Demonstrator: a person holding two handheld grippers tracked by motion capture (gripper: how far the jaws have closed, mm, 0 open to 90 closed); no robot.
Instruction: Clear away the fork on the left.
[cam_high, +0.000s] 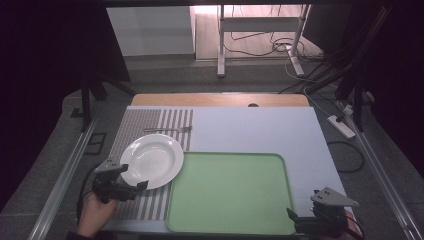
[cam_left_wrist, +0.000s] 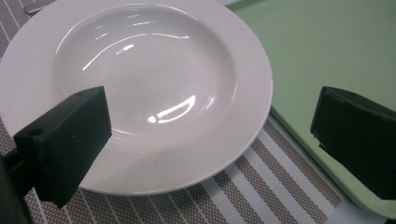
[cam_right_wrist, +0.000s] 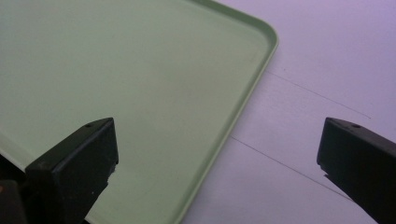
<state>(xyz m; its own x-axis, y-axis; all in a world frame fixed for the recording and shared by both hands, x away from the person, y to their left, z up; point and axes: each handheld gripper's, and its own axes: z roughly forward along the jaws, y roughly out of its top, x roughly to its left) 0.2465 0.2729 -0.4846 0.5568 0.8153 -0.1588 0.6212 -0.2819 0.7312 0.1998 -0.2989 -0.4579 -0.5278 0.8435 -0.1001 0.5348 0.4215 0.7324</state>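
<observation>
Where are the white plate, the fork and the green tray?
white plate (cam_high: 152, 161): high view, middle of its bowl.
fork (cam_high: 170, 130): high view, its handle, on the striped mat beyond the plate.
green tray (cam_high: 230, 192): high view, bare middle of its floor.

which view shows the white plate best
The left gripper view: the white plate is close up, its ringed rim and glossy well clear, with the open left gripper right at it. The high view shows the whole plate, small, on the striped placemat beside the green tray.
</observation>
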